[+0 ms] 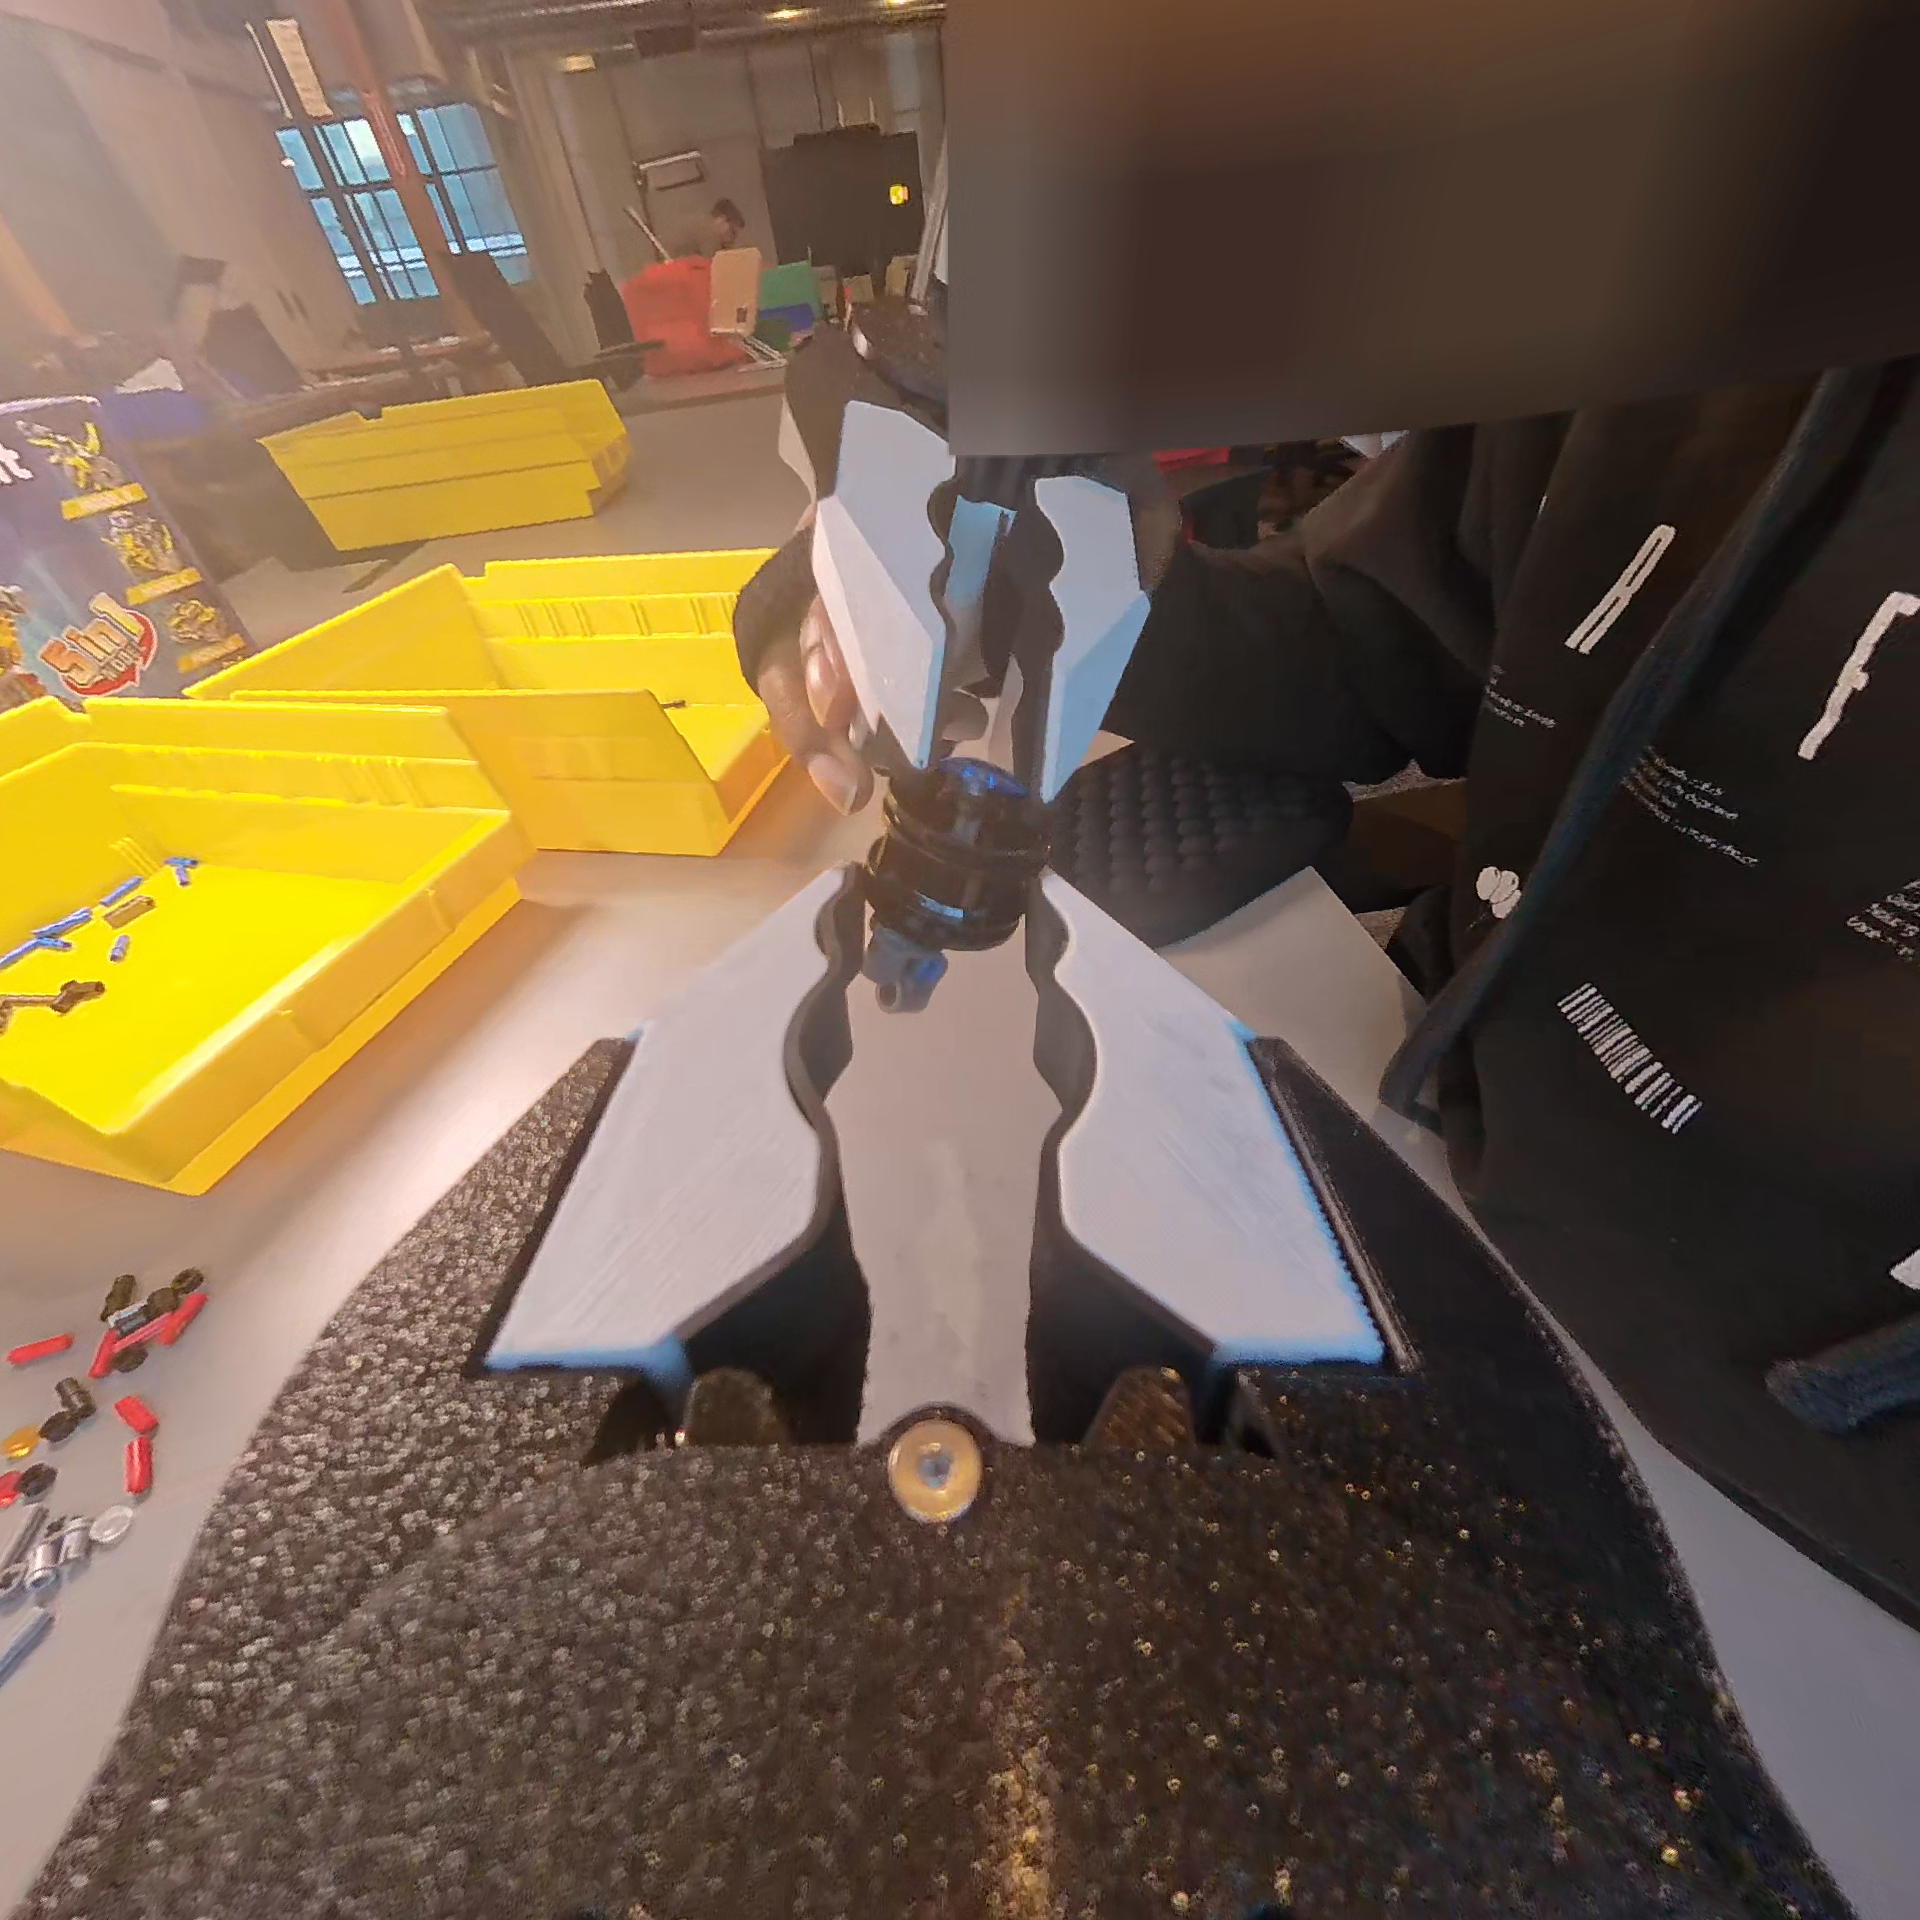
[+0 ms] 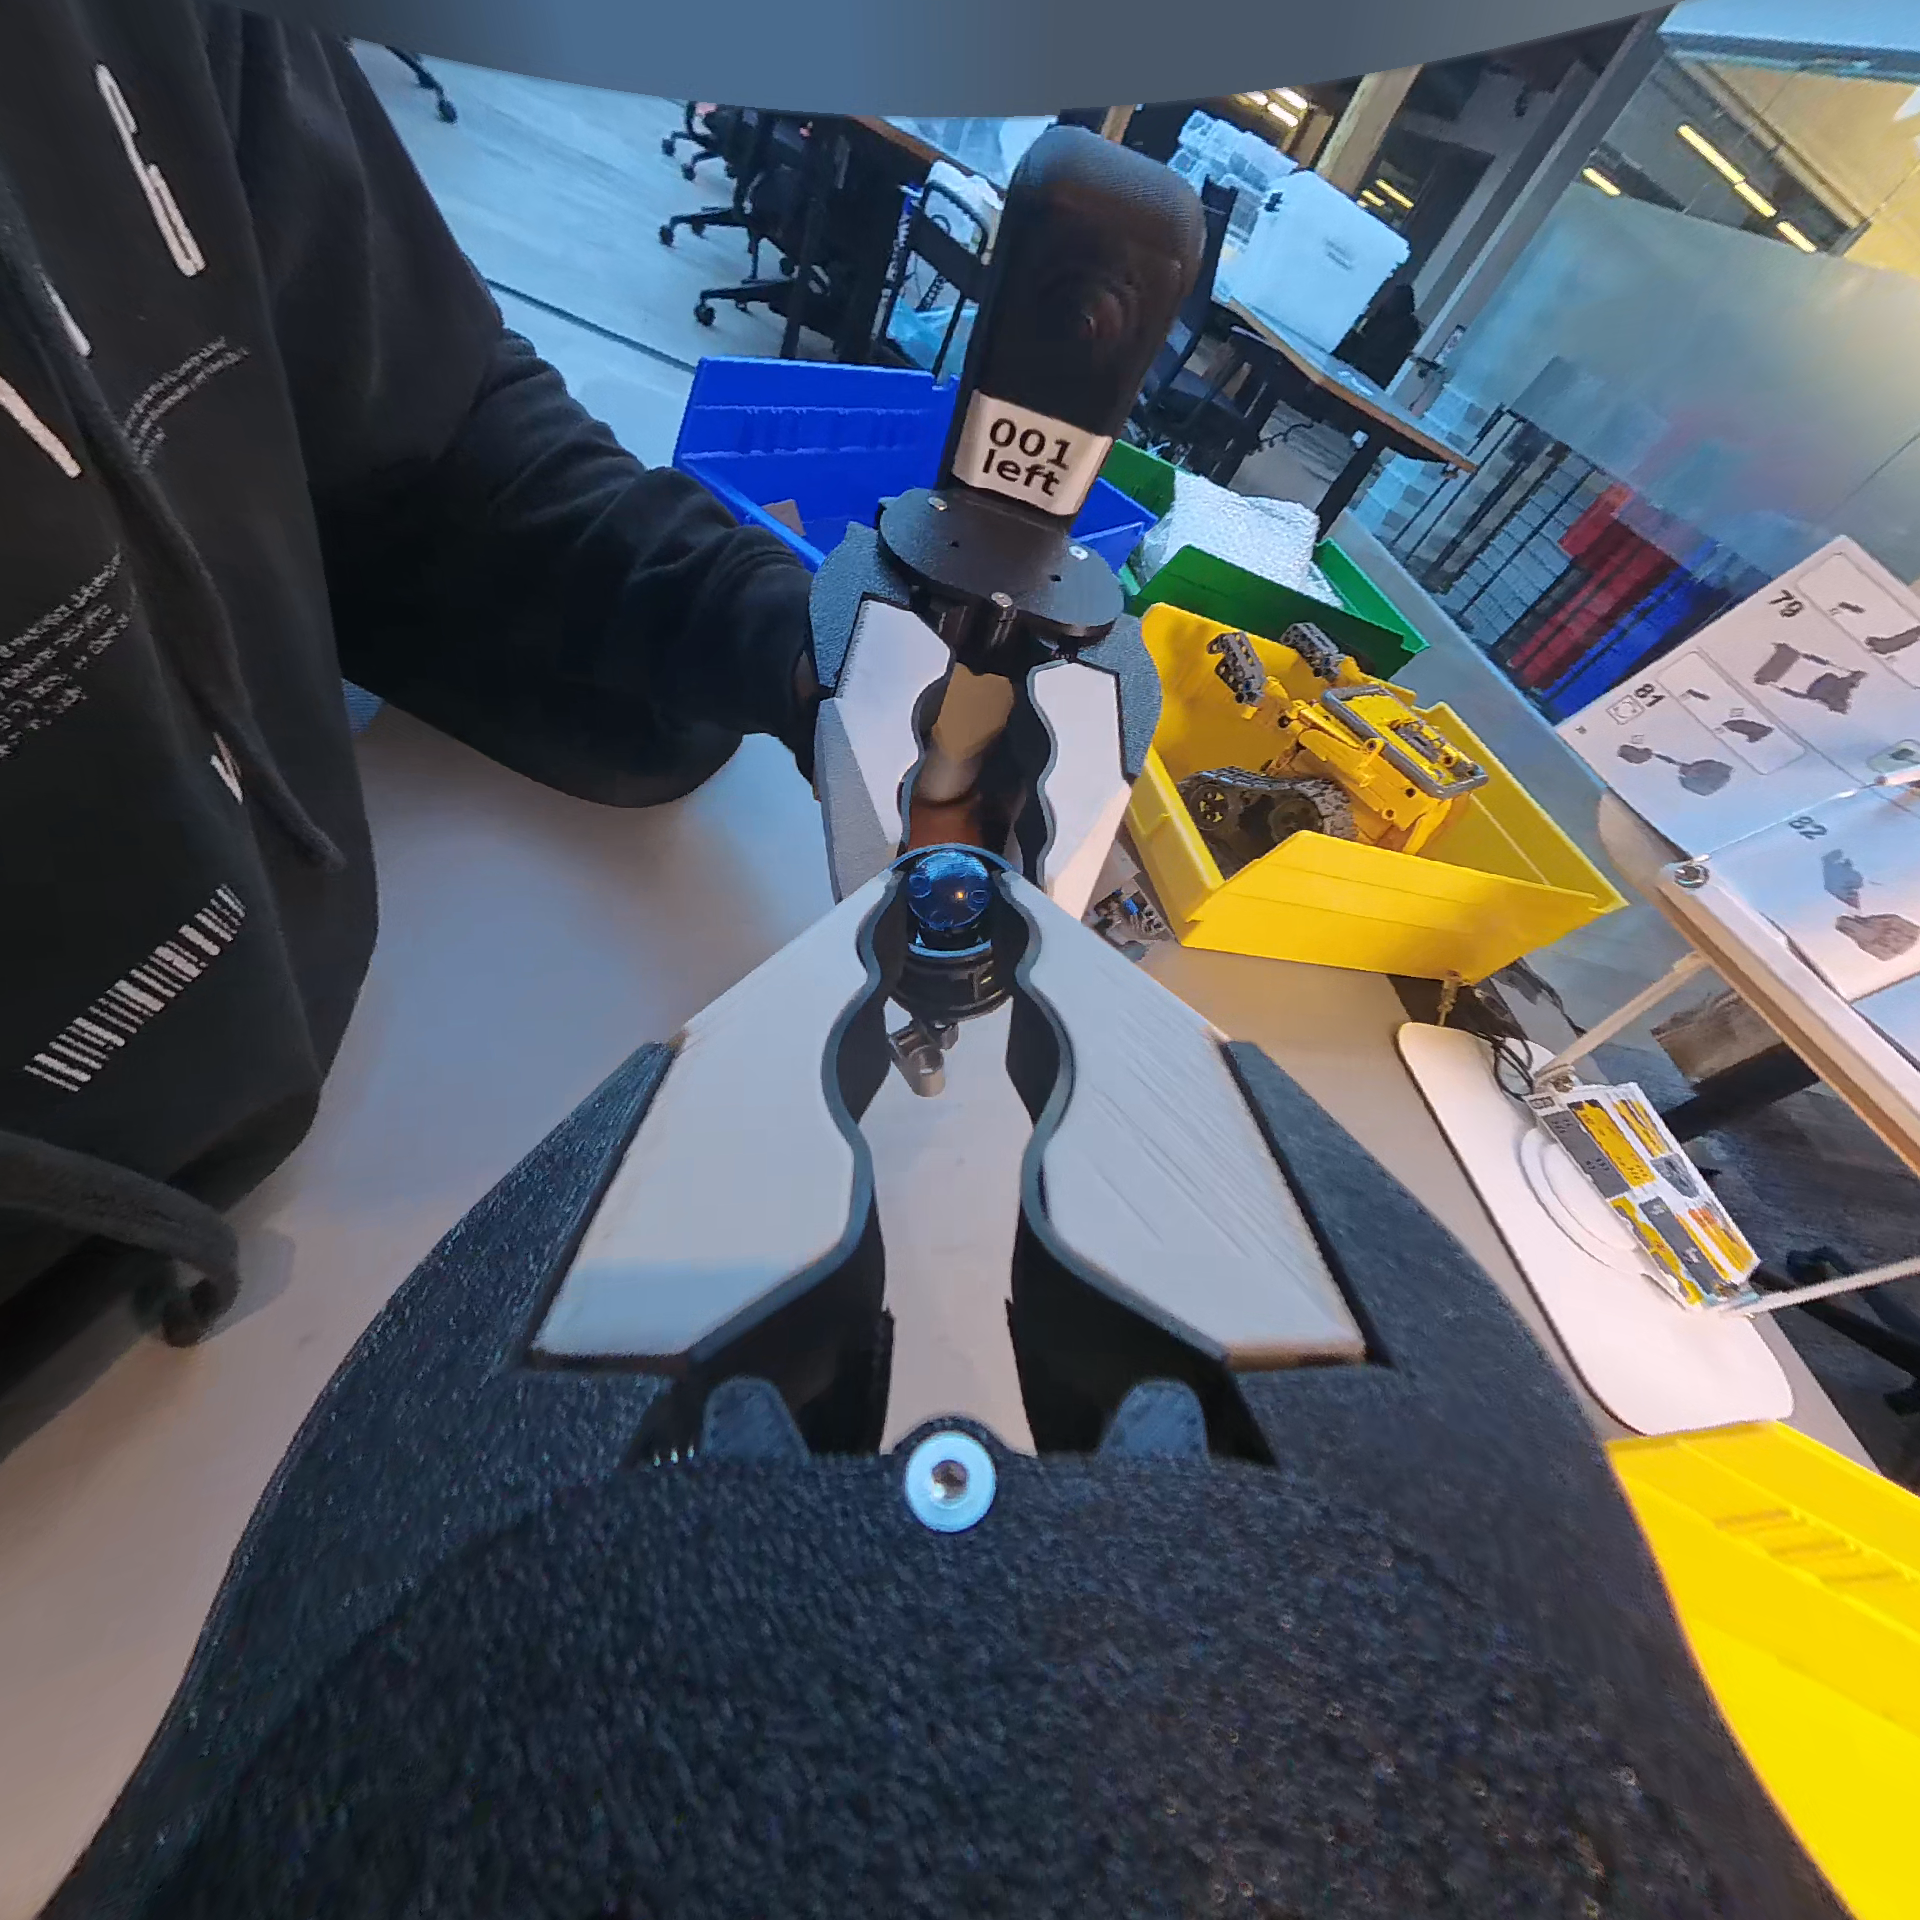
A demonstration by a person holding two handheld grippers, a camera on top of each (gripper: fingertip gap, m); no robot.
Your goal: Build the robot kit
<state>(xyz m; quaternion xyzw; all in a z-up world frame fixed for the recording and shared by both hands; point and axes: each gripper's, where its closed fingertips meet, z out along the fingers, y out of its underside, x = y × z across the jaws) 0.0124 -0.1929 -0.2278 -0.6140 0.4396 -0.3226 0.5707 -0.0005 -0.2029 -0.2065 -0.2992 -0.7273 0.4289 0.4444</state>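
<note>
In the left wrist view the left gripper [image 1: 940, 914] fills the lower frame. Its tongs are pressed in on the wheel assembly [image 1: 945, 873], a small black ribbed wheel with a blue dome above and a blue pin below. It is held at frame centre, clear of the grey table [image 1: 644, 914]. From the top of the frame the right gripper [image 1: 971, 753] meets it tip to tip, with its tongs closed about the dome end. The right wrist view agrees: the wheel sits in the scalloped gap of the right gripper's own tongs.

The assembly's long axis looks roughly upright, with the dome uppermost and the pin pointing down toward the table. Dome, wheel and pin already sit joined as one piece.

At lower left of the left wrist view lie loose small parts [image 1: 94, 1382], red, black and silver. Beyond them is a yellow bin [image 1: 260, 987] holding a few blue pieces, with more yellow bins behind it.

In the right wrist view, right of centre, another yellow bin [image 2: 1351, 904] holds a yellow tracked model [image 2: 1340, 748], well apart from the held piece. Instruction sheets [image 2: 1766, 727] stand at the right edge. A blue bin [image 2: 810, 436] and a green bin [image 2: 1247, 597] lie farther off. A person's black sweatshirt [image 2: 156, 520] fills the left side.
</note>
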